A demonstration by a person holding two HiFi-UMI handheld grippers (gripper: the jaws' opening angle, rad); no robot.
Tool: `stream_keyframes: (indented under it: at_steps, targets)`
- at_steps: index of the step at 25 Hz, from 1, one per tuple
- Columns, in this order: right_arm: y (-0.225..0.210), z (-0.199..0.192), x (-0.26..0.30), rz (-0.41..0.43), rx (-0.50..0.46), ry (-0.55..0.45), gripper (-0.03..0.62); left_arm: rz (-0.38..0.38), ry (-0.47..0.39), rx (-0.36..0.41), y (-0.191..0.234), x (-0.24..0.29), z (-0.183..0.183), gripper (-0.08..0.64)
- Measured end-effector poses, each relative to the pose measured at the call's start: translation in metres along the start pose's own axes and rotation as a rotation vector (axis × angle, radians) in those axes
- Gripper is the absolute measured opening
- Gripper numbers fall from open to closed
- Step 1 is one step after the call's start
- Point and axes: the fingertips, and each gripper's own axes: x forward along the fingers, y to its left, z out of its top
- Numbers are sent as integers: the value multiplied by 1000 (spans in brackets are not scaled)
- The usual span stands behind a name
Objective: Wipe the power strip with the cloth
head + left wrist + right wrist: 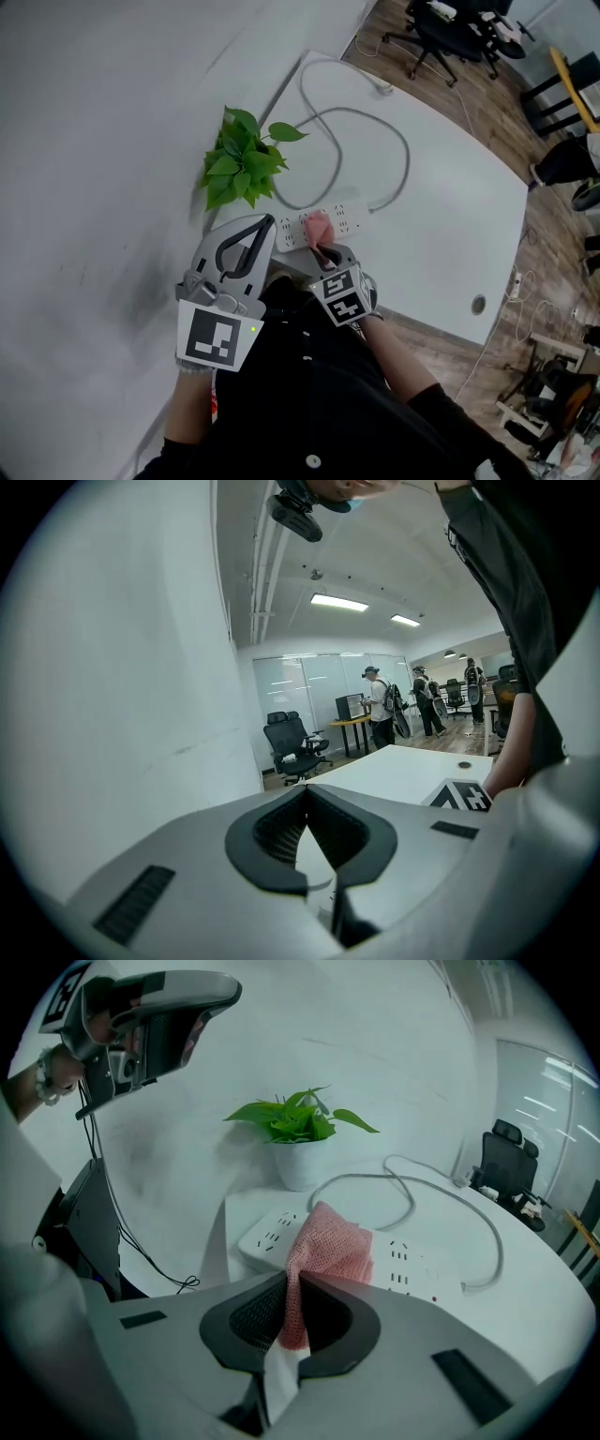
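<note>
The right hand-held gripper [292,1283] pinches the cloth [333,1241], seemingly soft and light, by a bunched end over the stiff strip [417,1265]; the left hand-held gripper [305,794] is clenched, empty.

On the white desk [450,187] a long white power strip [352,217] lies just beside a green leafy plant [242,161], its grey cable [407,164] looping away behind. The right tool [322,247] holds a pink mesh cloth [319,225] on the strip's middle. The left tool [265,230] hangs near the strip's left end.
</note>
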Motion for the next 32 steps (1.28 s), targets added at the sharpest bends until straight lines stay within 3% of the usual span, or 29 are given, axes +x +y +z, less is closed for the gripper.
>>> stream_keyframes:
  at_steps: [23, 32]
  targets:
    - [79, 23, 27, 198, -196, 5, 49, 52, 19, -18, 6, -14, -7, 14]
    - [80, 24, 27, 214, -167, 0, 49, 54, 25, -16, 7, -17, -9, 14]
